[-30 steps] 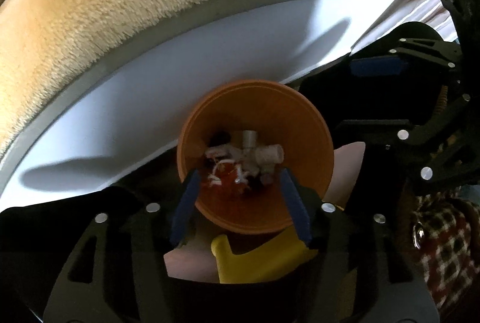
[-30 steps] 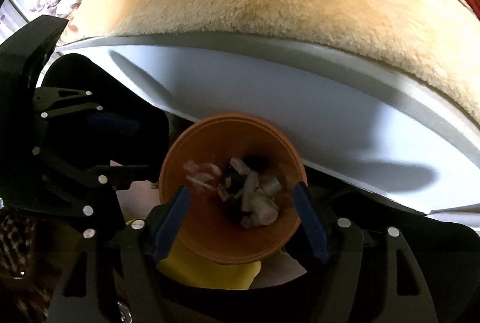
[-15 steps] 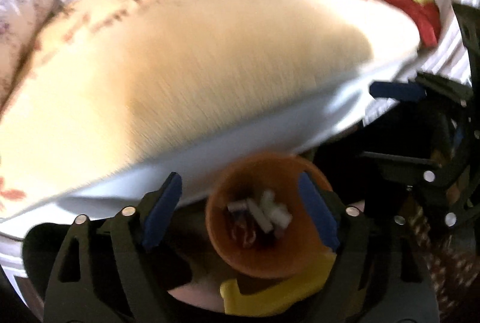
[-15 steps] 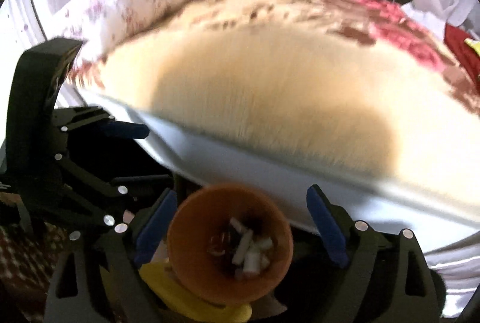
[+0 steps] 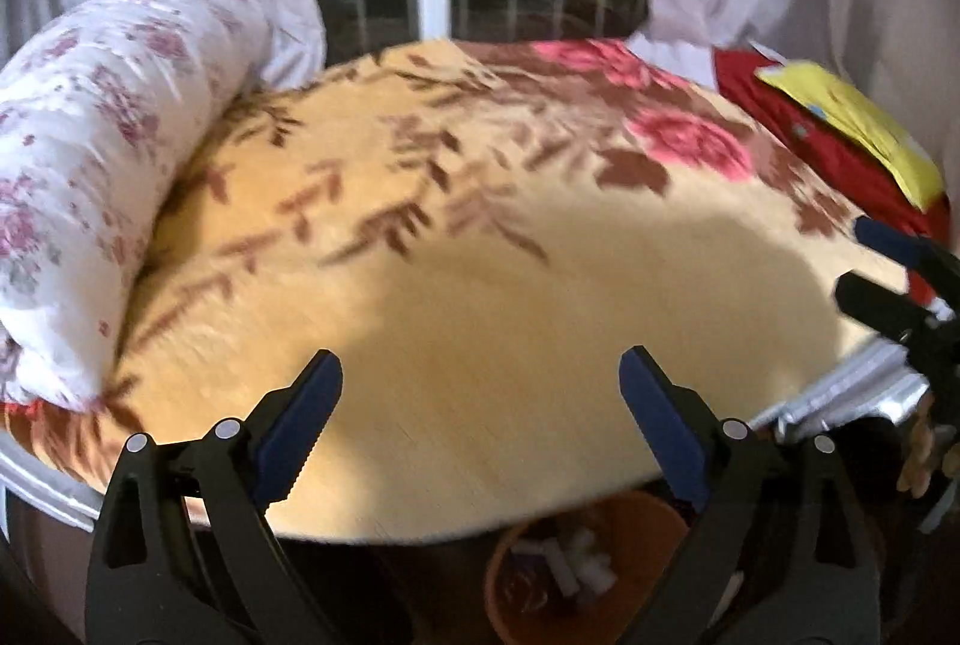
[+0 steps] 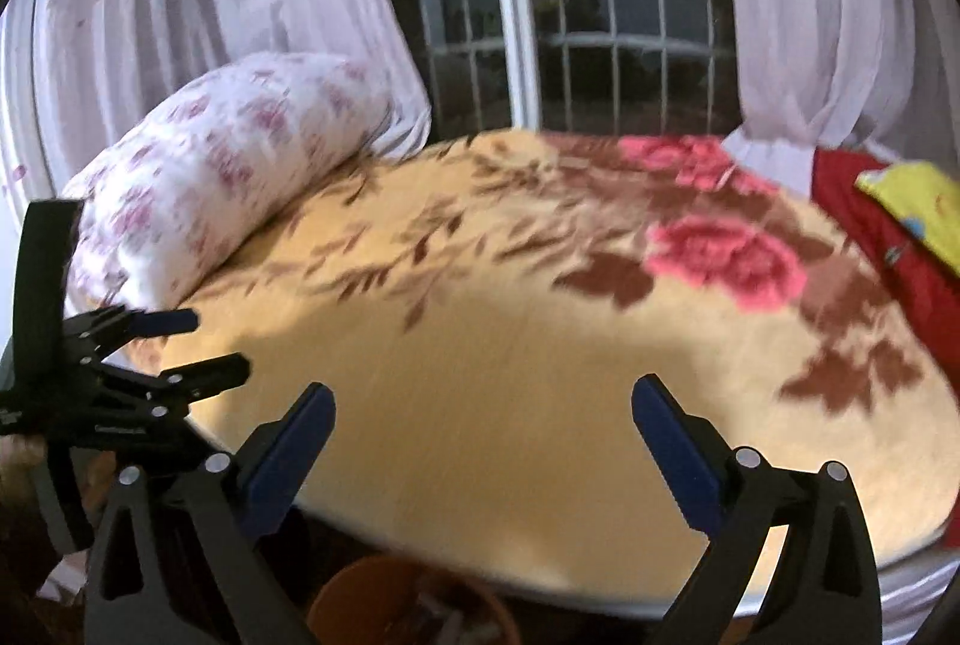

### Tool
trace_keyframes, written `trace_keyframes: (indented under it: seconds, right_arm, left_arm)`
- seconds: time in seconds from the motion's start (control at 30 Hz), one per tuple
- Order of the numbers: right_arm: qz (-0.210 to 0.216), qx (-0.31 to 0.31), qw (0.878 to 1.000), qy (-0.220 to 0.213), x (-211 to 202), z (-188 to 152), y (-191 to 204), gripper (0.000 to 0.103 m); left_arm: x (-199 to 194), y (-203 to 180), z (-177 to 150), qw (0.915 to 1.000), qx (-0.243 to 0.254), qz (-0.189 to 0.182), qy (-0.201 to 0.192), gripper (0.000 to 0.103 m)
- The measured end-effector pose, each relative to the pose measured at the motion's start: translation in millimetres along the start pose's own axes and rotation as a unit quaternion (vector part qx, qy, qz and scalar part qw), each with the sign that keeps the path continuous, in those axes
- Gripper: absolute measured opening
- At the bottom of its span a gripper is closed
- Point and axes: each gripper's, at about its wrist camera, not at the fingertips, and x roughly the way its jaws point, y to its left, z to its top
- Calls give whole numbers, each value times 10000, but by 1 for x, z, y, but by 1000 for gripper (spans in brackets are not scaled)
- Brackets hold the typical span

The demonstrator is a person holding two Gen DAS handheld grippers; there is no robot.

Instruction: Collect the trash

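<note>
An orange bin [image 5: 576, 579] with several white bits of trash [image 5: 576, 564] in it stands on the floor below the bed edge; it also shows at the bottom of the right wrist view [image 6: 414, 609]. My left gripper [image 5: 480, 387] is open and empty, raised above the bin and facing the bed. My right gripper [image 6: 483, 417] is open and empty too, beside the left one. The right gripper shows at the right edge of the left wrist view [image 5: 900, 279]; the left gripper shows at the left of the right wrist view [image 6: 138, 345].
A bed with a tan floral blanket [image 5: 480, 237] fills both views. A white floral pillow roll [image 5: 90, 177] lies at its left. Red and yellow cloth [image 5: 840, 129] lies at its right. A barred window [image 6: 600, 45] with white curtains is behind.
Both grippers have lifted up and away from the orange bin and opened wider. The view has swung from the bin and bed frame up to the bed top and window.
</note>
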Motion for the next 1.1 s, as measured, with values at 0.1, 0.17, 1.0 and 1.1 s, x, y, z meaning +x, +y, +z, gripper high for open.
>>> trace_keyframes:
  seconds: [0.1, 0.17, 1.0, 1.1]
  right_arm:
    - [-164, -50, 9997, -163, 7, 20, -5, 98]
    - [-323, -141, 9991, -248, 15, 31, -7, 98]
    - [-1626, -172, 9782, -1282, 114, 119, -66, 98]
    - [-1589, -19, 9803, -1174, 124, 115, -78, 98]
  left_arm:
    - [8, 10, 16, 9997, -73, 222, -71, 92]
    - [12, 18, 28, 9990, -190, 347, -193, 92]
    - [94, 49, 129, 9913, -695, 821, -762, 93]
    - [103, 51, 134, 9903, -723, 866, -806, 93]
